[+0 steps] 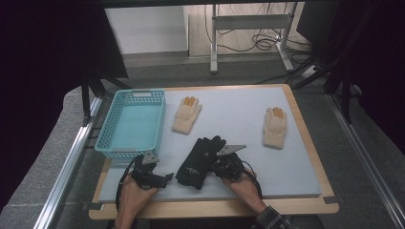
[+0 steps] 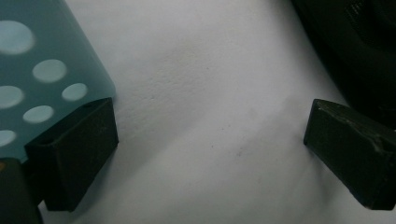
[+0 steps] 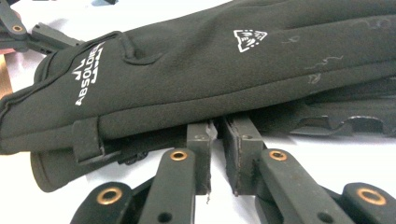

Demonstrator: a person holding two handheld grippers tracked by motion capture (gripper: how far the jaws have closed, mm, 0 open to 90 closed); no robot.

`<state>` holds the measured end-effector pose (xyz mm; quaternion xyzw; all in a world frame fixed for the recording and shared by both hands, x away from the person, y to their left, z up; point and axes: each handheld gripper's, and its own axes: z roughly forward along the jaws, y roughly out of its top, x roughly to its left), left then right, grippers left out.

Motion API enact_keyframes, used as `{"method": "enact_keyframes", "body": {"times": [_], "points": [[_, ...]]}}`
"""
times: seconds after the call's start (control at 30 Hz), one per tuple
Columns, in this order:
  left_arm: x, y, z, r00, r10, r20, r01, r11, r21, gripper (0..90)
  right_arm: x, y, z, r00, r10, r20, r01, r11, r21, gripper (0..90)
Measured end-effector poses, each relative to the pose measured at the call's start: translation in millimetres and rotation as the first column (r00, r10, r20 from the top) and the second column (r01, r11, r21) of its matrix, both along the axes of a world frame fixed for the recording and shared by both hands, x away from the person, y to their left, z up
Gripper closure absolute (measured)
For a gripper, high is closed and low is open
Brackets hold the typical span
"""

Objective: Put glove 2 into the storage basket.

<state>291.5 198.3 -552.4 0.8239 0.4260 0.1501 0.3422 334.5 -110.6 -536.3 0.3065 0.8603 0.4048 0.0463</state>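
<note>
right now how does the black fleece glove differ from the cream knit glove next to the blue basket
The black fleece glove is dark with white printed logos; the cream knit glove is pale with orange fingertips. The black one lies near the table's front edge, with the right gripper at its edge; the cream one lies farther back, untouched, beside the blue basket. The black one looks larger. Both lie flat, fingers pointing away.

Black gloves (image 1: 199, 162), white logos; teal basket (image 1: 132, 121).
</note>
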Motion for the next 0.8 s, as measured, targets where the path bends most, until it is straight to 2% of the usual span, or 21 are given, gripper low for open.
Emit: {"method": "enact_keyframes", "body": {"times": [0.07, 0.17, 0.27, 0.4, 0.57, 0.8], "points": [[0.0, 0.0, 0.0, 1.0000, 0.000, 0.000, 0.000, 1.0000, 0.000, 3.1, -1.7, -3.1, 2.1, 1.0000, 0.008, -0.002, -0.008, 1.000, -0.006, 74.3], [0.0, 0.0, -0.4, 1.0000, 0.000, 0.004, 0.000, 1.0000, -0.004, 3.1, -5.6, -12.9, 6.2, 0.9993, 0.008, 0.038, -0.007, 0.999, -0.038, 67.7], [-0.2, 0.2, -0.6, 1.0000, 0.003, 0.003, -0.003, 1.0000, -0.009, 3.1, -6.7, -28.3, 10.2, 0.9961, -0.028, 0.084, 0.033, 0.998, -0.058, 63.8], [-0.2, 0.2, -0.8, 1.0000, 0.002, 0.003, -0.002, 1.0000, -0.009, 3.0, -2.6, -53.6, 14.9, 0.9909, -0.090, 0.100, 0.095, 0.994, -0.049, 58.3], [-0.1, 0.2, -0.8, 1.0000, 0.003, 0.001, -0.003, 1.0000, -0.009, 3.0, 3.3, -84.7, 14.2, 0.9815, -0.147, 0.123, 0.155, 0.986, -0.063, 46.9], [-0.1, -0.1, -0.9, 1.0000, 0.009, -0.003, -0.010, 0.9999, -0.011, 3.0, 10.2, -119.3, 6.7, 0.9650, -0.220, 0.143, 0.234, 0.968, -0.088, 31.4]]}}
